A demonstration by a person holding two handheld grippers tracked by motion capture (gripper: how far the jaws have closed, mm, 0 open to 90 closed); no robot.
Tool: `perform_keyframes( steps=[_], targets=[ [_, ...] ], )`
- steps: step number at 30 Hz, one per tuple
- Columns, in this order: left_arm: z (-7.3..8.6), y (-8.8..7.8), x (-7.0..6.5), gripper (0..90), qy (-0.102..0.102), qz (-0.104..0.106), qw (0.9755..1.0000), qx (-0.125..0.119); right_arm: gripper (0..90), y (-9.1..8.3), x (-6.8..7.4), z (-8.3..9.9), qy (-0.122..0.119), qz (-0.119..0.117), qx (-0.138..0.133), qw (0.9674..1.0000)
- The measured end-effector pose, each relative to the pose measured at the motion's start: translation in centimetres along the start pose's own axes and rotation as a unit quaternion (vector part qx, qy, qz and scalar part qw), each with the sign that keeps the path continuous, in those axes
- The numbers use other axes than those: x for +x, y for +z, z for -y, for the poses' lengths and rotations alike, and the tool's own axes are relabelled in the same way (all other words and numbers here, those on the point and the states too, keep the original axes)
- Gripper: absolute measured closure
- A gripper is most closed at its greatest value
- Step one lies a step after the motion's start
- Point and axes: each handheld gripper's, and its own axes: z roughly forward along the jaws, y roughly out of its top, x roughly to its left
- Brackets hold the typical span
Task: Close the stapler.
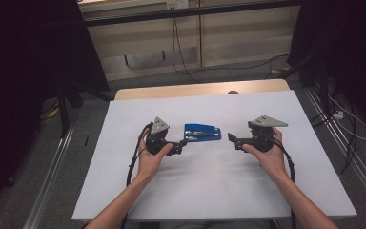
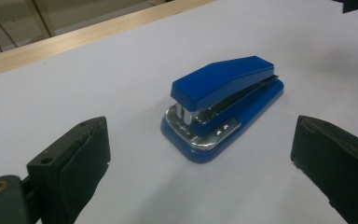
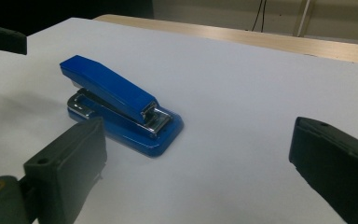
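Observation:
A blue stapler [image 1: 202,132] lies flat on the white table top [image 1: 209,181], between my two grippers. My left gripper [image 1: 181,145] is just left of it, held in a hand, and points toward it. In the left gripper view the stapler [image 2: 221,106] lies a little ahead of the jaws, which stand wide apart with nothing between them. My right gripper [image 1: 232,141] is to the stapler's right, a short gap away. In the right gripper view the stapler [image 3: 119,105] lies ahead and to the left, and the jaws stand wide open and hold nothing.
The white sheet covers a wooden table whose bare far edge [image 1: 195,89] shows at the back. Beyond it are a grey floor, cables [image 1: 181,57] and a pale wall. Dark stands [image 1: 66,100] flank the table on both sides.

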Motion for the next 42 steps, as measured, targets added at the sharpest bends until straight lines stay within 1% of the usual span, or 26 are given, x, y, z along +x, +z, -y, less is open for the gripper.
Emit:
perform_keyframes(
  steps=[1,3,4,6,8,9,10,12,15,17,18,19,22,25,28,33,36,38,39,41,42],
  targets=[
    [0.0,-0.1,0.0,4.8,-0.003,0.002,1.0,-0.003,3.6,-0.1,0.1,0.0,-0.002,-0.002,-0.002,1.0],
    [0.1,-0.4,0.3,4.9,-0.018,0.016,0.9997,-0.007,3.8,-0.3,0.3,0.0,-0.002,-0.005,-0.004,1.0],
    [0.1,-0.6,0.3,4.9,-0.019,0.015,0.9997,-0.006,3.7,-0.3,0.3,0.0,-0.001,-0.006,-0.005,1.0],
    [0.1,-0.8,0.3,4.9,-0.011,0.001,0.9999,-0.003,3.8,-0.5,0.5,0.0,-0.001,-0.006,-0.004,1.0],
    [0.3,-1.1,0.2,4.9,-0.008,-0.002,1.0,-0.005,4.0,-0.7,0.6,0.1,-0.007,-0.001,-0.006,1.0],
    [0.4,-1.3,0.2,5.0,-0.007,-0.005,1.0,-0.002,4.0,-0.9,0.7,0.2,-0.008,0.002,-0.006,0.9999],
    [0.5,-1.4,0.2,5.0,-0.01,-0.01,0.9999,0.0,4.1,-1.0,0.8,0.3,-0.007,0.002,-0.007,0.9999],
    [0.6,-1.8,0.2,5.4,-0.011,-0.015,0.9998,-0.001,4.3,-1.3,0.9,0.5,-0.011,0.009,-0.009,0.9999],
    [0.8,-2.4,0.2,5.4,0.001,-0.023,0.9997,-0.001,4.2,-1.6,1.1,0.8,-0.012,0.016,-0.008,0.9998],
    [1.0,-2.7,0.0,5.5,0.007,-0.027,0.9996,0.002,2.3,-1.9,1.3,1.0,-0.011,0.02,-0.011,0.9997],
    [1.1,-2.9,-0.1,5.8,0.007,-0.031,0.9995,-0.001,2.2,-2.0,1.3,1.0,-0.012,0.023,-0.011,0.9996],
    [1.1,-3.1,-0.2,5.8,0.007,-0.031,0.9995,0.0,2.2,-2.2,1.4,1.0,-0.013,0.029,-0.015,0.9994],
    [1.0,-3.7,-0.4,5.8,0.006,-0.025,0.9996,-0.01,1.9,-3.0,1.7,1.0,-0.012,0.033,-0.028,0.999],
    [1.1,-4.3,-0.6,5.7,0.006,-0.023,0.9996,-0.017,1.9,-3.4,1.8,1.4,-0.01,0.029,-0.027,0.9992],
    [1.5,-4.9,-0.7,5.6,0.003,-0.024,0.9996,-0.015,1.9,-3.7,1.9,1.7,-0.012,0.027,-0.024,0.9993],
    [1.8,-5.6,-0.6,5.6,-0.003,-0.026,0.9995,-0.02,2.7,-4.2,2.5,1.6,-0.019,0.034,-0.032,0.9987],
    [2.0,-6.2,-0.7,5.7,-0.002,-0.03,0.9993,-0.024,2.6,-4.8,2.9,1.6,-0.019,0.029,-0.036,0.9988],
    [2.2,-6.7,-0.8,5.6,-0.001,-0.034,0.9991,-0.024,2.6,-5.2,2.9,1.7,-0.022,0.031,-0.036,0.9986],
    [2.3,-6.9,-0.9,5.6,0.003,-0.037,0.9991,-0.022,2.7,-5.4,2.8,1.9,-0.022,0.03,-0.035,0.9987],
    [2.7,-7.1,-1.1,5.6,0.016,-0.051,0.9985,-0.017,2.7,-5.7,2.6,2.2,-0.023,0.033,-0.032,0.9987],
    [2.8,-7.2,-1.2,5.3,0.016,-0.051,0.9984,-0.018,2.8,-6.0,2.4,2.4,-0.02,0.036,-0.03,0.9987]
  ],
)
